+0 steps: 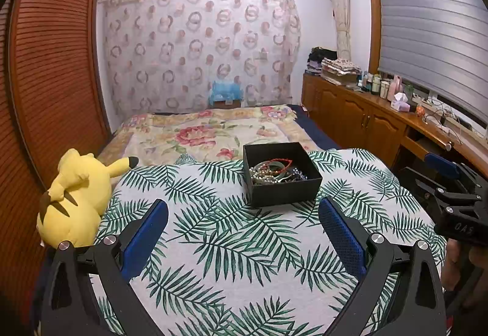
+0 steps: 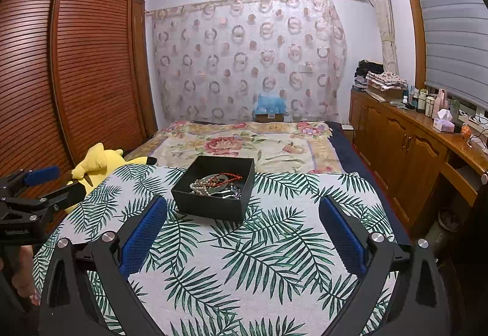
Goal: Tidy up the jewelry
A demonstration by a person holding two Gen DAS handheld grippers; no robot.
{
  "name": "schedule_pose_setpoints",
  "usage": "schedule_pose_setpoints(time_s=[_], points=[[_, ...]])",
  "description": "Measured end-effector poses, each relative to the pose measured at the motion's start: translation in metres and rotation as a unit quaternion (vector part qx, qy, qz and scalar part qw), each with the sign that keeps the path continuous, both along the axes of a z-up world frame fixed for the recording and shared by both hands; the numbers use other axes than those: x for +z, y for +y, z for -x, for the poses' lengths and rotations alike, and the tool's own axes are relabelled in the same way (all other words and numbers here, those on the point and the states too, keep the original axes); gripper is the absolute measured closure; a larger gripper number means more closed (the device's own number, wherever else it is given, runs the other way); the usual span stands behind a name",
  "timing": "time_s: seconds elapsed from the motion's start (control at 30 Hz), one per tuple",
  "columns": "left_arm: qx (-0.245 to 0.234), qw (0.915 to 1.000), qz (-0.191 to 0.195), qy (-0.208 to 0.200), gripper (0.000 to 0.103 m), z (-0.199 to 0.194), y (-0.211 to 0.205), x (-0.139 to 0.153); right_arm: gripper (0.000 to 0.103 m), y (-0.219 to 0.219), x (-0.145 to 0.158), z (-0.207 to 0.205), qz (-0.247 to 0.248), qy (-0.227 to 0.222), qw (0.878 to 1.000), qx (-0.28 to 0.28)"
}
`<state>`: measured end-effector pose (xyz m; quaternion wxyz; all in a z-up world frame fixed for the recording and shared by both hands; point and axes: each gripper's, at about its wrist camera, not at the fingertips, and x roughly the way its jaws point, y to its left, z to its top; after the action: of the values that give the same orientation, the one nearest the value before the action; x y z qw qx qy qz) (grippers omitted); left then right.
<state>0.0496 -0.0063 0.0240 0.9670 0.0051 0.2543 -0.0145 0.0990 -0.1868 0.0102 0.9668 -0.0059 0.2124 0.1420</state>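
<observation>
**Two open grippers, one jewelry box**

One black box [image 1: 282, 174] sits on the leaf-print cloth [image 1: 238, 244], holding a tangled heap of jewelry [image 1: 274, 171]: pearl beads, a red cord and bangles. Left gripper [image 1: 244, 207] and right gripper [image 2: 244, 207] hover short of it, jaws wide and empty. One yellow plush toy [image 1: 76, 195] lies at the cloth's left edge, clear of the box.

Both grippers [image 1: 243, 207] [image 2: 243, 207], jaws wide apart

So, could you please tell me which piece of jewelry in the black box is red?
The braided red cord bracelet, lying on top at the far side of the black box. The pearl strand is whitish, and the rest look greenish, silvery or dark blue.
</observation>
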Motion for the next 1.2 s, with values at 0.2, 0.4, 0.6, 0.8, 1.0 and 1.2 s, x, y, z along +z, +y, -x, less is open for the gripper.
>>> schedule_pose_setpoints(time_s=[0.2, 0.4, 0.6, 0.8, 1.0, 1.2], points=[[-0.001, 1.0000, 0.002, 0.002, 0.008, 0.0006, -0.0005, -0.0003, 0.003, 0.0002, 0.0000, 0.0007, 0.001, 0.000, 1.000, 0.000], [0.000, 1.0000, 0.002, 0.002, 0.008, 0.0019, -0.0004, -0.0014, 0.003, 0.0002, 0.0004, 0.0009, 0.000, -0.001, 1.000, 0.000], [-0.001, 1.0000, 0.002, 0.002, 0.008, 0.0019, 0.0000, -0.0012, 0.003, 0.0003, 0.0009, 0.0000, 0.000, 0.000, 1.000, 0.000], [0.000, 1.0000, 0.003, 0.002, 0.008, 0.0018, 0.0001, -0.0013, 0.003, 0.0000, -0.0028, 0.0009, 0.000, 0.001, 1.000, 0.001], [-0.001, 1.0000, 0.003, 0.002, 0.008, 0.0020, 0.0006, -0.0019, 0.003, -0.0001, -0.0032, 0.0004, -0.001, 0.001, 1.000, 0.001], [-0.001, 1.0000, 0.004, 0.004, 0.008, 0.0034, -0.0003, -0.0040, 0.003, 0.0000, -0.0031, 0.0004, -0.001, 0.002, 1.000, 0.001]])
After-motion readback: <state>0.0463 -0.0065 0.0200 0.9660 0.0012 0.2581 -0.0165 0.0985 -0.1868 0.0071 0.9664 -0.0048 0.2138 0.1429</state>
